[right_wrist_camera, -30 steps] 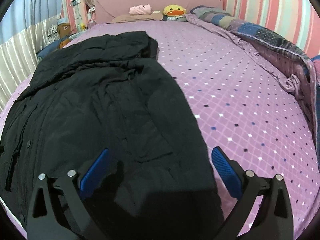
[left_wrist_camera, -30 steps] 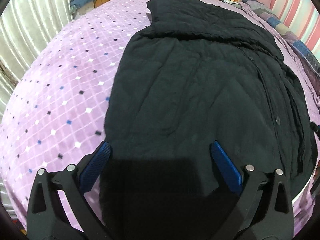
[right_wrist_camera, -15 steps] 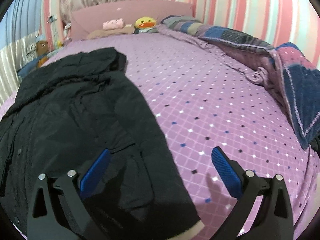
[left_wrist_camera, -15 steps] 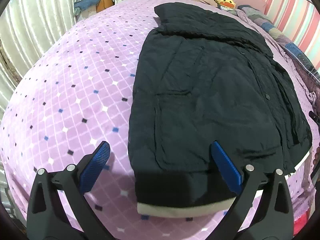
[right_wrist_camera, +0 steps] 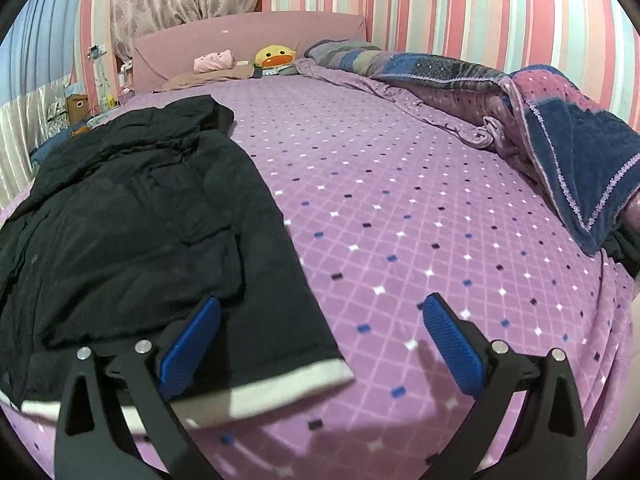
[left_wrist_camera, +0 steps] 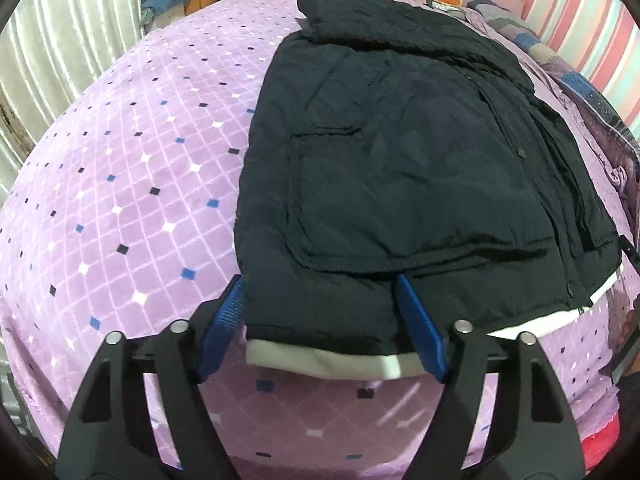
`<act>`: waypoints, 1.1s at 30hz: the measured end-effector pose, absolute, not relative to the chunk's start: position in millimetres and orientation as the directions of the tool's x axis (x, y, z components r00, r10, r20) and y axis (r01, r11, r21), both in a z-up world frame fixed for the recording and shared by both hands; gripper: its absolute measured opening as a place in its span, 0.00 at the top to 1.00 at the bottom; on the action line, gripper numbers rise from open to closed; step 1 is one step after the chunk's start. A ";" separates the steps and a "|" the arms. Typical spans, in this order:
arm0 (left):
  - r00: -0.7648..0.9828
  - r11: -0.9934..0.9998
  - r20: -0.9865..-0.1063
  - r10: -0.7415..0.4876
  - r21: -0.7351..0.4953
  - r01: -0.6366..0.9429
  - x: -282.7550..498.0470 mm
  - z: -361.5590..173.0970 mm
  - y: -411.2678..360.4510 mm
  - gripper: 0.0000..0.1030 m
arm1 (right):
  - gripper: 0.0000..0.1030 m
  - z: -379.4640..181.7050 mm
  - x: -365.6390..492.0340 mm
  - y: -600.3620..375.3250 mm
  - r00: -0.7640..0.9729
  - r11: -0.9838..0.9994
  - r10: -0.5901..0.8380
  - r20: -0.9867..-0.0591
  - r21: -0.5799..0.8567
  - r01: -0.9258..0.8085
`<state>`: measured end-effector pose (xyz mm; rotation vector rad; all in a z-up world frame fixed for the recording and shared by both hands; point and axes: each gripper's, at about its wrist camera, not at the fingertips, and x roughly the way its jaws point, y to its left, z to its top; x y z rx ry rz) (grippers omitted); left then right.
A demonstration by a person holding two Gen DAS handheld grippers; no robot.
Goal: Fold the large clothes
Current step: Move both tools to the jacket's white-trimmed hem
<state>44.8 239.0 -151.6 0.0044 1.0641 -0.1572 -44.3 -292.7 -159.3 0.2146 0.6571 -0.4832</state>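
I've got the black jacket [left_wrist_camera: 400,152] lying flat on the purple bed cover [left_wrist_camera: 132,184], hood end toward the headboard [right_wrist_camera: 248,44], hem w/ its pale band [left_wrist_camera: 320,360] near the foot edge closest to me. Left gripper [left_wrist_camera: 320,328] points steeply down at the hem's left corner; its 2 blue pads [left_wrist_camera: 420,332] sit either side of that corner and the jaws are closing, fabric between them, but I can't see the pads pressing it yet, so not gripped. On the right wrist cam, the right gripper [right_wrist_camera: 320,340] is spread wide, nothing held: left pad [right_wrist_camera: 192,344] is over the jacket's lower right area, right pad [right_wrist_camera: 452,340] is over bare cover, and the jacket's right hem corner [right_wrist_camera: 340,376] sits between them. Can't tell if either pad touches cloth. The jacket has a flap pocket [left_wrist_camera: 400,220] on the front and a row of snaps [left_wrist_camera: 521,153] along the placket, w/ the right side bunched in folds. At the far end there's a yellow duck toy [right_wrist_camera: 275,58] beside a pink pillow [right_wrist_camera: 214,61], and a rumpled quilt [right_wrist_camera: 560,128] piled along the right side of the bed, well apart from the jacket. Striped wall [right_wrist_camera: 480,8] behind, curtain [left_wrist_camera: 60,48] at left.
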 end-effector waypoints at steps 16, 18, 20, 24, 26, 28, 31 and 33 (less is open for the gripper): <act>0.457 0.990 -0.883 -0.107 -0.053 0.128 27.8 -154.3 244.0 0.28 | 0.02 -162.4 -78.9 -305.3 0.688 0.851 -0.262 -0.677 0.174 0.495; 0.452 0.990 -0.885 -0.110 -0.058 0.127 28.3 -155.6 243.8 0.28 | 0.02 -161.8 -79.4 -304.5 0.701 0.858 -0.238 -0.672 0.193 0.476; 0.450 0.990 -0.885 -0.115 -0.067 0.122 29.7 -155.6 244.4 0.27 | 0.02 -159.4 -80.5 -302.5 0.727 0.870 -0.205 -0.656 0.218 0.442; 0.457 0.991 -0.883 -0.109 -0.064 0.114 31.9 -156.2 244.6 0.25 | 0.02 -161.2 -79.6 -304.5 0.726 0.866 -0.192 -0.660 0.234 0.441; 0.460 0.992 -0.881 -0.112 -0.072 0.105 34.6 -156.0 245.3 0.22 | 0.02 -161.8 -80.9 -306.8 0.727 0.862 -0.175 -0.663 0.254 0.439; 0.451 0.992 -0.884 -0.121 -0.087 0.096 39.1 -158.7 247.4 0.19 | 0.02 -165.5 -79.5 -309.7 0.711 0.860 -0.156 -0.686 0.259 0.439; 0.453 0.993 -0.885 -0.108 -0.071 0.097 44.4 -161.5 245.1 0.13 | 0.02 -171.8 -73.7 -315.5 0.712 0.855 -0.114 -0.693 0.296 0.426; 0.455 0.994 -0.886 -0.092 -0.051 0.100 45.9 -163.3 242.8 0.10 | 0.02 -175.8 -66.3 -315.6 0.708 0.862 -0.102 -0.698 0.293 0.413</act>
